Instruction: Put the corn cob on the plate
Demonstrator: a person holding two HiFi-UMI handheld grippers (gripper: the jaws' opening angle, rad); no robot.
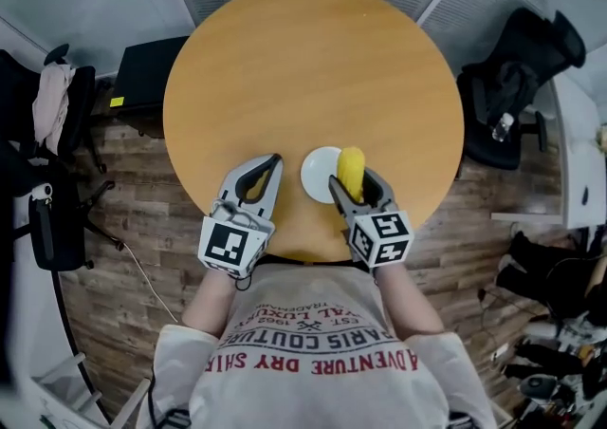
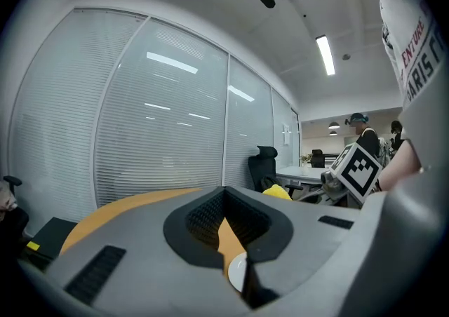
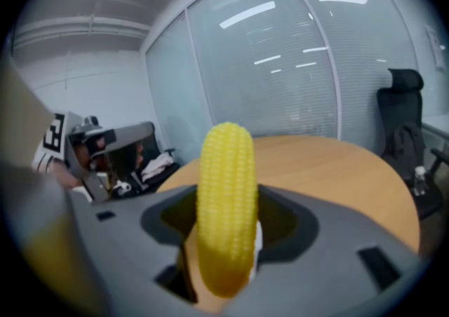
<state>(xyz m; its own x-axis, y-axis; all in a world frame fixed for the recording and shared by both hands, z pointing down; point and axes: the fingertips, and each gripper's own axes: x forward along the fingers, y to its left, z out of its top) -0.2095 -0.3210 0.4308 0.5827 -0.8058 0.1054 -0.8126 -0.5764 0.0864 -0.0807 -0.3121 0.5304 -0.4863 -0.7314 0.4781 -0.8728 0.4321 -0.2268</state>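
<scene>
A yellow corn cob (image 1: 351, 171) stands between the jaws of my right gripper (image 1: 353, 186), which is shut on it, above the right edge of a small white plate (image 1: 317, 174). In the right gripper view the corn cob (image 3: 226, 203) rises upright from my right gripper (image 3: 223, 266), with a sliver of the plate (image 3: 259, 237) behind it. My left gripper (image 1: 273, 167) is shut and holds nothing, just left of the plate. The left gripper view shows my left gripper (image 2: 235, 261), the plate (image 2: 237, 272) beyond its tips, and the corn cob (image 2: 278, 192) to the right.
Plate and grippers are at the near edge of a round wooden table (image 1: 313, 57). A black box (image 1: 142, 71) lies on the floor at left, beside a chair with clothes (image 1: 52, 104). A black office chair (image 1: 517, 76) and a desk edge (image 1: 574, 152) stand at right.
</scene>
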